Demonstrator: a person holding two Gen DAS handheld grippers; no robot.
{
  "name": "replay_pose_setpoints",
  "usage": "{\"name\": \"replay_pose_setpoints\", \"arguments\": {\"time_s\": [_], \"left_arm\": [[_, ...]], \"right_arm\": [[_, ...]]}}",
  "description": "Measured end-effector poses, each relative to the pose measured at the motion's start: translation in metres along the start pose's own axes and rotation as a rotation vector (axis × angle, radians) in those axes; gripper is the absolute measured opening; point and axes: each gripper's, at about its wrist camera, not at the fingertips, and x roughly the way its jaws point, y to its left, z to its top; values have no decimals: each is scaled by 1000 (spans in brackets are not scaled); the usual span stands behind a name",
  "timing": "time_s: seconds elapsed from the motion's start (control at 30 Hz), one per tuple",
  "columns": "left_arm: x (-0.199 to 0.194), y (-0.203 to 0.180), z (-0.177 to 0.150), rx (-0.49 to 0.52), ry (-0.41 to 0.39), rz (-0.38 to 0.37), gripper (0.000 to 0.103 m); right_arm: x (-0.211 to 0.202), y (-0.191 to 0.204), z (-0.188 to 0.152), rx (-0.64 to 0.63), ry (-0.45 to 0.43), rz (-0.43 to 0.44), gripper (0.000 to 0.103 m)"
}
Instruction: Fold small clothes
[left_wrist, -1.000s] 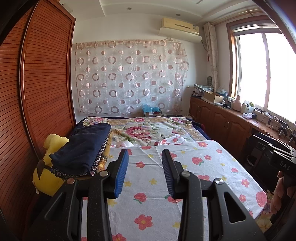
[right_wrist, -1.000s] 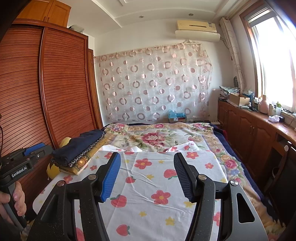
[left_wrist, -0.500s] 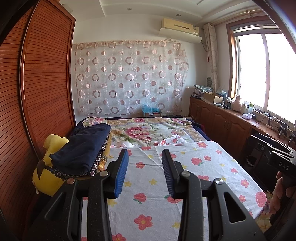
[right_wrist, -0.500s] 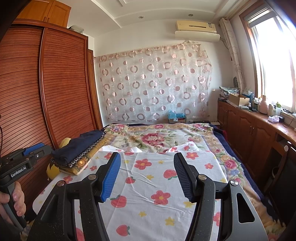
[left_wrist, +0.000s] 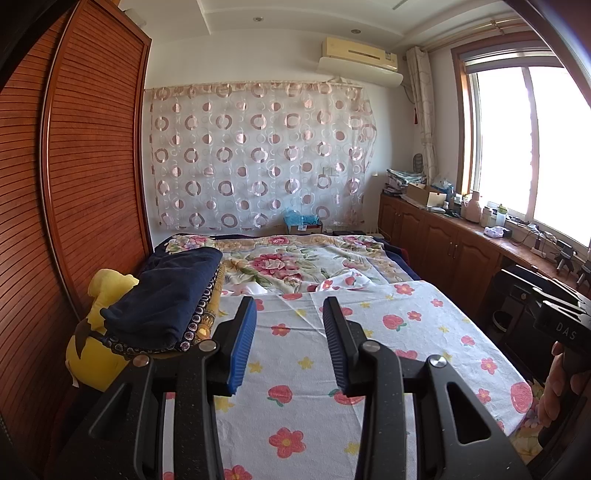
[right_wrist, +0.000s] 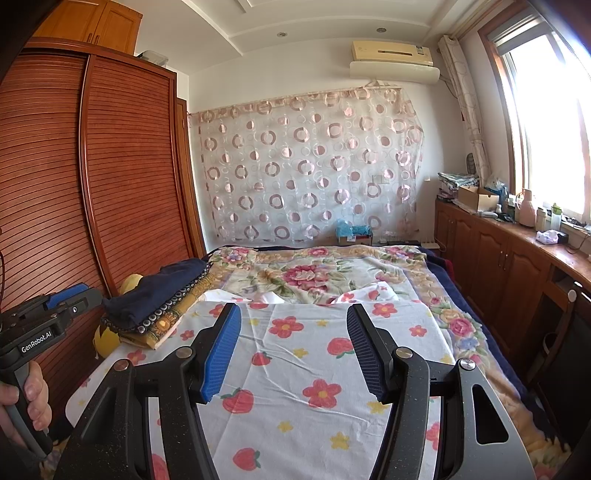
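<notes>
In the left wrist view the left gripper (left_wrist: 290, 306) fills the bottom of the frame, its blue-padded fingers (left_wrist: 243, 339) spread apart with nothing between them, hovering over a white sheet printed with flowers and strawberries (left_wrist: 388, 332) that covers the near part of the bed. The right gripper (right_wrist: 293, 314) stands wider apart in its own view, also empty, above the same sheet (right_wrist: 295, 369). Each view catches the other gripper at its edge, held by a hand (right_wrist: 26, 402). The clothes lie as a stack, a folded navy garment (left_wrist: 166, 295) on top, at middle left of the frame, resting on a yellow plush toy (left_wrist: 98, 354) beside the wooden wardrobe (left_wrist: 85, 166). Beyond the sheet spreads a floral blanket (left_wrist: 295, 258); a circle-patterned curtain (left_wrist: 258, 155) hangs behind.
</notes>
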Motion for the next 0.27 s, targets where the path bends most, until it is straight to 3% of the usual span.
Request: {"name": "replay_pose_setpoints", "arguments": {"time_s": [0.27], "left_arm": [[1, 1, -1, 0, -1, -1, 38]], "right_arm": [[1, -2, 0, -1, 0, 2, 62]]}}
